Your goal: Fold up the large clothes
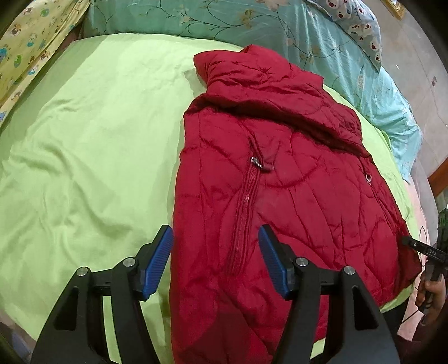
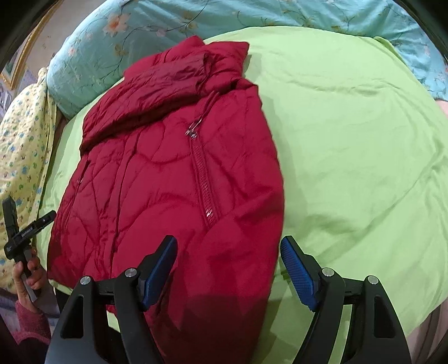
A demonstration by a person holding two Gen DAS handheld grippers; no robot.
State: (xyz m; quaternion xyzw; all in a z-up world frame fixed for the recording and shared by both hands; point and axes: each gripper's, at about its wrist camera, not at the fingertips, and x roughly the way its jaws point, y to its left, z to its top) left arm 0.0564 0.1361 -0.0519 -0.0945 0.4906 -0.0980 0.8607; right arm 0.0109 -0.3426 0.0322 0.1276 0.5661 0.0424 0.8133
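A red quilted puffer jacket (image 1: 280, 182) lies front up on a light green bed sheet (image 1: 92, 145), its zipper (image 1: 243, 210) closed and a sleeve folded across the chest. It also shows in the right wrist view (image 2: 173, 173). My left gripper (image 1: 215, 238) is open and empty, hovering over the jacket's lower left hem. My right gripper (image 2: 228, 249) is open and empty, hovering over the jacket's lower right hem. The other handheld gripper shows at the right edge of the left view (image 1: 428, 252) and at the left edge of the right view (image 2: 22, 232).
A teal floral quilt (image 1: 252, 25) runs along the far side of the bed. A yellow cartoon-print blanket (image 1: 25, 53) lies at the far left. The green sheet (image 2: 350, 134) spreads wide beside the jacket. A pink cover (image 1: 420, 218) lies at the bed's right edge.
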